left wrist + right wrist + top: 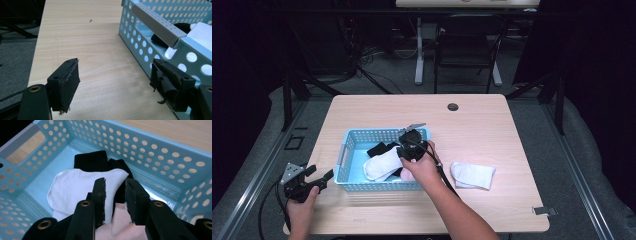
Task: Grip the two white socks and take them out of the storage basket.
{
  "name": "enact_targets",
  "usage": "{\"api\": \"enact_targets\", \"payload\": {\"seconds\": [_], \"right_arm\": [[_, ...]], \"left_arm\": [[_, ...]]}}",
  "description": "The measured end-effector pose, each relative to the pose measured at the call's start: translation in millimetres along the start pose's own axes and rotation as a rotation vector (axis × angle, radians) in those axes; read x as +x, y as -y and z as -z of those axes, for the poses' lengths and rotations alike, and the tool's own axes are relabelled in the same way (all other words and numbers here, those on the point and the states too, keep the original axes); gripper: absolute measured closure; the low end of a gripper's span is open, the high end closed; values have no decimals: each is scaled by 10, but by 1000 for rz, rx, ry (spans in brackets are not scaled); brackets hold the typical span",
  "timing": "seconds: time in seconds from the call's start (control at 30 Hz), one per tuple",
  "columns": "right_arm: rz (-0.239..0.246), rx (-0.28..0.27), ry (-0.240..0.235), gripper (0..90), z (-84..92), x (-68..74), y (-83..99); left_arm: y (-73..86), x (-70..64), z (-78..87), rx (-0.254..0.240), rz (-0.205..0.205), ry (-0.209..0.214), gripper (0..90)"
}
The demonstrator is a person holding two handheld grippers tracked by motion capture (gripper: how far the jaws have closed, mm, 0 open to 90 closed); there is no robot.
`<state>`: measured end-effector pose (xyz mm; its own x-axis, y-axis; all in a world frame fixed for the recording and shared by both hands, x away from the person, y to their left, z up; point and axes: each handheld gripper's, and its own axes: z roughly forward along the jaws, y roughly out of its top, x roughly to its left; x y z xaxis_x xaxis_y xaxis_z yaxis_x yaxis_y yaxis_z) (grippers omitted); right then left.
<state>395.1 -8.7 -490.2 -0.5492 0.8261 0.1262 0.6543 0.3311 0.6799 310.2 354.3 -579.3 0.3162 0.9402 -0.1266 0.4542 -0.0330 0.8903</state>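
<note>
You work in lab or test room, not home. Light wood table (472,120) stands alone on grey carpet (552,130). Black frame poles (287,100) stand at left and right of table. Dark curtains hang at both sides. Loose black cables (362,70) lie on far floor. Black chair (467,45) and white desk leg (419,50) stand behind your table.
</note>
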Motion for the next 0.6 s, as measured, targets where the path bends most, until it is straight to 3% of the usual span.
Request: {"api": "enact_targets", "payload": {"seconds": [0.2,0.33,0.6], "right_arm": [[-39,61,-10,685,-170,-28,-43],[-65,154,-25,681,-287,-39,-57],[-120,242,-37,672,-494,-51,-70]], "left_arm": [[0,-1,-3,1,1,2,231],[0,-1,-3,0,2,2,231],[0,-1,-3,-1,3,3,231]]}}
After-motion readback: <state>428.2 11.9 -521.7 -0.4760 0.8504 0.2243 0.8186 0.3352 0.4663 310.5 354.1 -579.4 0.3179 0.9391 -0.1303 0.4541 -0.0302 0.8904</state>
